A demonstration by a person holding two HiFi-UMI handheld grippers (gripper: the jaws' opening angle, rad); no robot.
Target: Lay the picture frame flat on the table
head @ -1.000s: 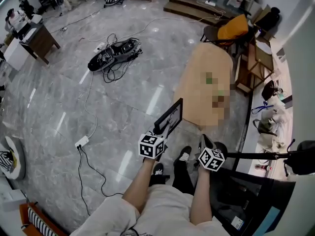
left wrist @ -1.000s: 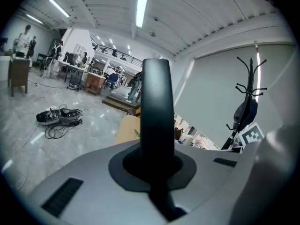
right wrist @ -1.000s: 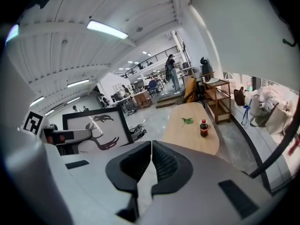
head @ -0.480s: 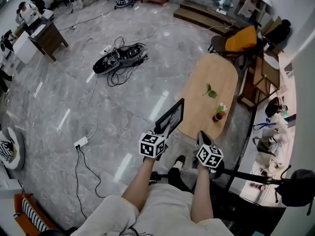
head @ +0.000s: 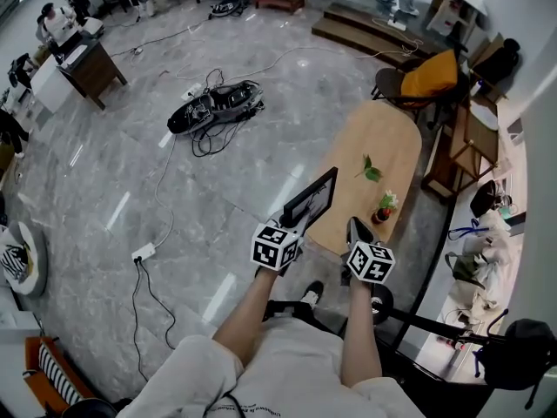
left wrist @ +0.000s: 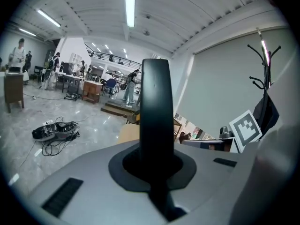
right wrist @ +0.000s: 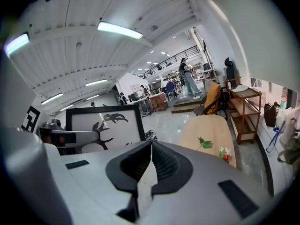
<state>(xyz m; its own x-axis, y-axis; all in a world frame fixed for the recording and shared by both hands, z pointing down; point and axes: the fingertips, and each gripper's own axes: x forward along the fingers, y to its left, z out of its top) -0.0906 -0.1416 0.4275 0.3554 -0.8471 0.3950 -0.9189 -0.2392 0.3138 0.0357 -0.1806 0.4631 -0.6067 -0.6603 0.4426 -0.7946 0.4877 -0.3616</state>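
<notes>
Clamping picture frame (head: 311, 200) — left gripper (head: 291, 226), seemingly upright

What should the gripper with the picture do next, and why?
Probably carry the picture frame forward over the near, bare end of the table. The left gripper is shut on its edge and holds it upright in the air, beside the table's near corner. The small flower pot and the green sprig sit farther along, so that end looks free.
</notes>
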